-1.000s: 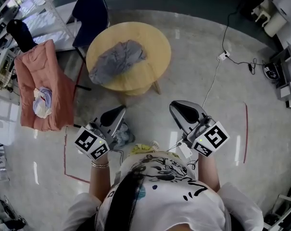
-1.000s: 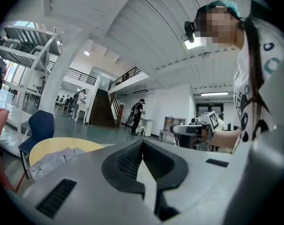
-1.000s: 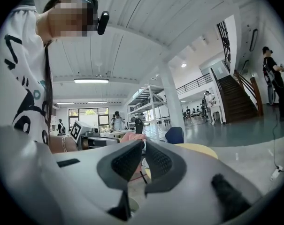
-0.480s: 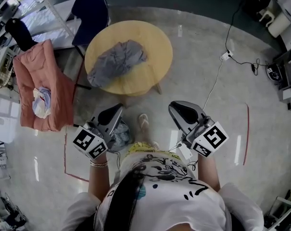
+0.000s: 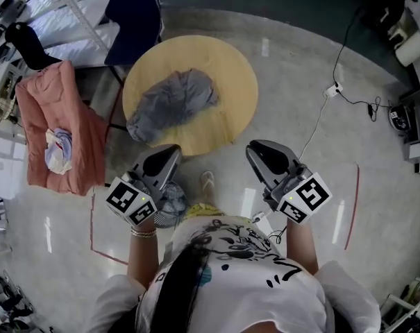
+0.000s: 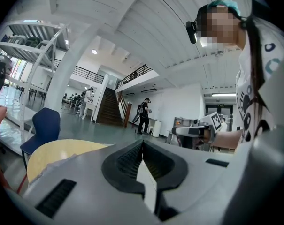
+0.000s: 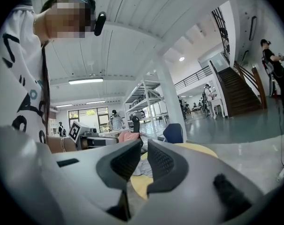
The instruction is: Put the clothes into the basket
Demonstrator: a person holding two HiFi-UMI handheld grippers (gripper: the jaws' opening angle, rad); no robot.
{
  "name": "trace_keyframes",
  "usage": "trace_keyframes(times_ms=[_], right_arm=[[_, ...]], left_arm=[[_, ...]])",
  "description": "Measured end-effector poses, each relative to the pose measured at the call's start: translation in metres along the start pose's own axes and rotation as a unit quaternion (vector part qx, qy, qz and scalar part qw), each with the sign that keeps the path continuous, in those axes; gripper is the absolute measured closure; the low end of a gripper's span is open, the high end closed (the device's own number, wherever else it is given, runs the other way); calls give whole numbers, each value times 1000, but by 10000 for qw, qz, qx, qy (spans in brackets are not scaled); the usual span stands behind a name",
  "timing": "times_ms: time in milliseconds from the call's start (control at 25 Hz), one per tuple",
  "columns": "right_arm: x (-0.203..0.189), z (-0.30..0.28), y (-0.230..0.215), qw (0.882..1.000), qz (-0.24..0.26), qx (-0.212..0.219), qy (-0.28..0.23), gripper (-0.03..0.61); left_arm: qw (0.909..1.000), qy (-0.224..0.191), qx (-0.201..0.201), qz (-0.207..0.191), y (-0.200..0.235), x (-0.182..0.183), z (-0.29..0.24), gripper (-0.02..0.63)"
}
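Left of the round table (image 5: 234,82) stands the pink basket (image 5: 43,109), a pale cloth (image 5: 58,150) inside; the grey clothes (image 5: 171,104) lie heaped on the tabletop. At the table's near edge I have my left gripper (image 5: 171,152) closed tight on nothing and my right gripper (image 5: 255,151) with its jaws a narrow slit apart, empty.

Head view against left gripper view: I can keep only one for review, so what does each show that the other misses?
Only the head view: the pink basket seen from above with a pale cloth inside, and the red tape line on the floor.
Only the left gripper view: the left gripper seen end on, jaws together with nothing between them, plus a staircase and a standing person in the hall beyond.
Both: the round wooden table, the blue chair and the right gripper.
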State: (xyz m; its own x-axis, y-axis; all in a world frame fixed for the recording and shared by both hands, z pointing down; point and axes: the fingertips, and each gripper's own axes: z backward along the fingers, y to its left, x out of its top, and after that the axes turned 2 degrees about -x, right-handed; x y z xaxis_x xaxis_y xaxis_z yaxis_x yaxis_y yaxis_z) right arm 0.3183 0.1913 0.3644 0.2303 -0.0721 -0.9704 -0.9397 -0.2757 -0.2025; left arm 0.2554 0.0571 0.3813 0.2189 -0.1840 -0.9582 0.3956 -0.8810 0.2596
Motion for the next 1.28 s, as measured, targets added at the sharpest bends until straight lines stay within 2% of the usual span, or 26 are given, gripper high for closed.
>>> trace_keyframes(times_ms=[280,640,800,960,1120,1280], right_arm=[[12,-57,-40,9999,-94,74,-64,546],[12,-128,-75,9995,-246,175,122,546],[9,-162,-83,9987,-433,229,151,546],[0,-190,-84,9977,-467,328,379,546],[-6,-215,-88,9960,-509,398,624,541],[-16,-226,-96,9932,-580,523,863,481]], left_arm=[[9999,94,113,-77,62,14,-23,598],[9989,205,412,111,141,12,-39,598],[9980,426,461,112,166,-3,-44,598],[9964,461,627,342,192,-20,-44,598],[9907,865,924,507,228,-46,-43,597],[9823,1193,1304,617,253,-70,-41,594]])
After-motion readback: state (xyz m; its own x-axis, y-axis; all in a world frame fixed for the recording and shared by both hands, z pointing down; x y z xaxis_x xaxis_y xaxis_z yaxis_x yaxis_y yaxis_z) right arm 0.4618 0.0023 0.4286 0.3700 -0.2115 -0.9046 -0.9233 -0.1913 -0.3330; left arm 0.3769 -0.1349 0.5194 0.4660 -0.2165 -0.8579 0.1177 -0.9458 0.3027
